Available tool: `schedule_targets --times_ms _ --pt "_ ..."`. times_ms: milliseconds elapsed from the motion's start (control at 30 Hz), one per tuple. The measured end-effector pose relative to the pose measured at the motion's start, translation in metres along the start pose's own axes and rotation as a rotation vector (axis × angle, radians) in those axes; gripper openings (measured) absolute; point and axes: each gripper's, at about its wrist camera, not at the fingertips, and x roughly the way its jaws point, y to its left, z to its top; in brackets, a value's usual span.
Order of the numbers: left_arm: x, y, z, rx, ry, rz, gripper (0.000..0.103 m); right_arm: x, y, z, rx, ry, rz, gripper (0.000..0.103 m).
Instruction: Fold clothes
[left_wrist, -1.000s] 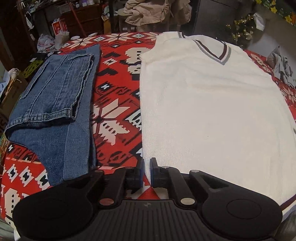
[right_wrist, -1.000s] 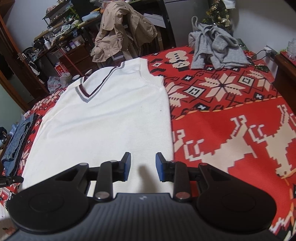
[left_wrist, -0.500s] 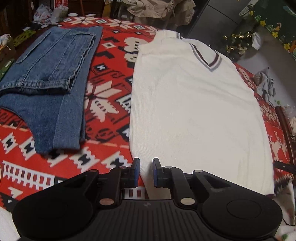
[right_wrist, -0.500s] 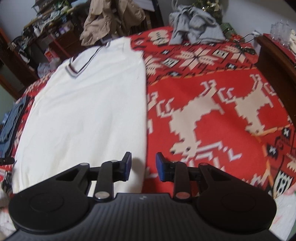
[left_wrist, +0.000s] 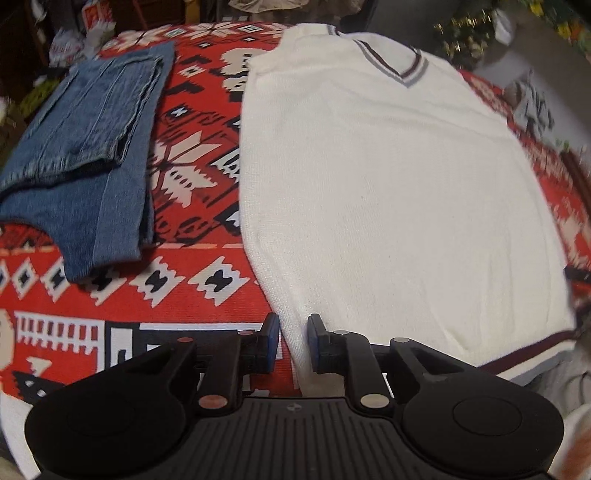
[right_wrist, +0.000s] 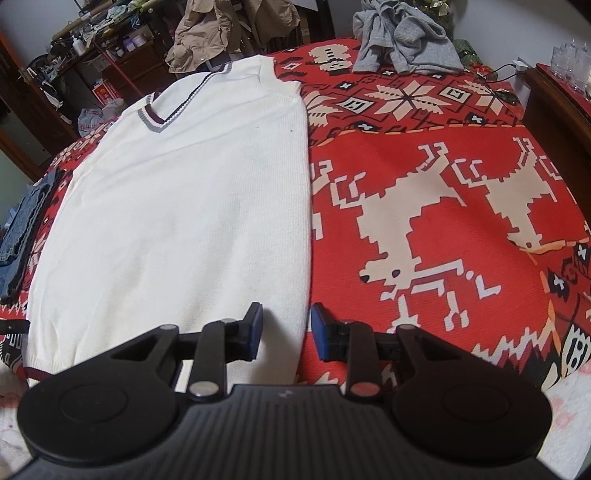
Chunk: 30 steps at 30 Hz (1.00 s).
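Straddling the white vest (left_wrist: 388, 177) — both tools parted, empty; only the right view shows grey clothes (right_wrist: 402, 35).

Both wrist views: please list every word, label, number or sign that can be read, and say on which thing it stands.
No text can be read.
Red box on the floor beyond the bed: yellow print, too small and blurred.
White vest, jeans, red blanket: patterns only, no lettering.

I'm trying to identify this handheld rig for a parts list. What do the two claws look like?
Both match: the left claw and right claw have matte black bodies with ribbed top plates, two round discs, black linkage arms with silver and copper-coloured pivot pins, and blue pads on the fingers. No cables or sleeves show.
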Motion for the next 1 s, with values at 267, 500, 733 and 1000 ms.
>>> schedule_targets --times_ms 267,500,733,1000 --pt "-0.003 0.001 -0.007 0.047 -0.012 0.057 0.006 -0.006 0.004 -0.003 -0.031 -0.006 -0.024 0.001" --pt "-0.005 0.002 -0.007 0.022 -0.015 0.039 0.008 -0.014 0.005 -0.004 -0.052 -0.015 -0.055 0.002" --pt "-0.013 0.02 -0.009 -0.088 -0.024 -0.022 0.015 -0.015 -0.01 -0.009 -0.02 0.013 -0.082 0.003" --pt "-0.025 0.043 0.026 -0.125 -0.116 -0.079 0.019 -0.032 -0.011 0.021 -0.094 -0.027 -0.041 0.01"
